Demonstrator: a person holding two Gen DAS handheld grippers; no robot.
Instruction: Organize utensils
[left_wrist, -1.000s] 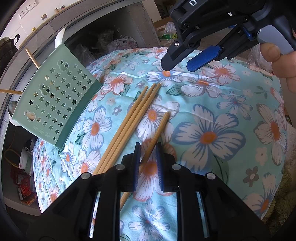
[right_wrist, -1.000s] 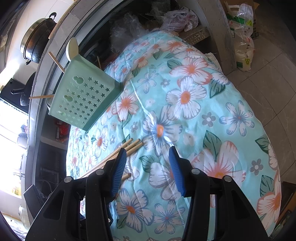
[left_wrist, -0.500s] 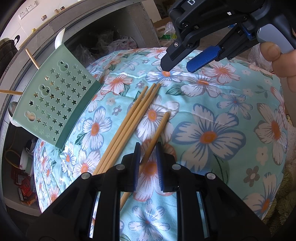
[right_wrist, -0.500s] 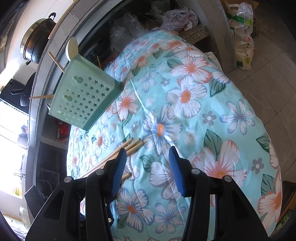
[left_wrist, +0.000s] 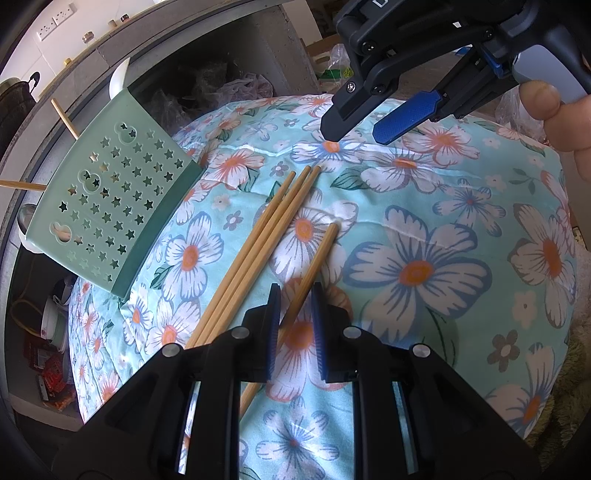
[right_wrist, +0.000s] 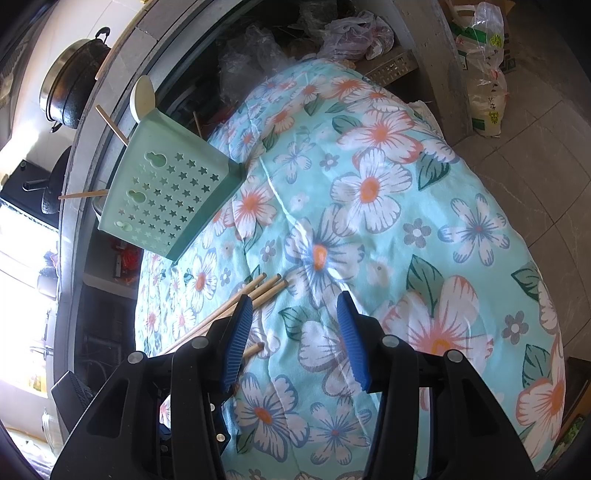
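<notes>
Nothing has moved: left gripper (left_wrist: 294, 314) jaws straddle the lone chopstick (left_wrist: 318, 254) without clamping; right gripper (right_wrist: 295, 334) jaws gape over the quilt (right_wrist: 406, 206).

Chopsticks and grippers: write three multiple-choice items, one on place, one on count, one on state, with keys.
1. Where does the green holder stand relative to the chopsticks in the left wrist view?
A. left
B. right
C. on top

2. How many chopsticks lie on the cloth?
A. two
B. four
C. six

3. How is the right gripper?
A. shut on a chopstick
B. shut, empty
C. open

Key: 1 A, the holder sits at the cloth's left edge. 2 B, three lie bundled and a single chopstick runs between the left gripper's pads. 3 C, bare cloth shows between its pads.
</notes>
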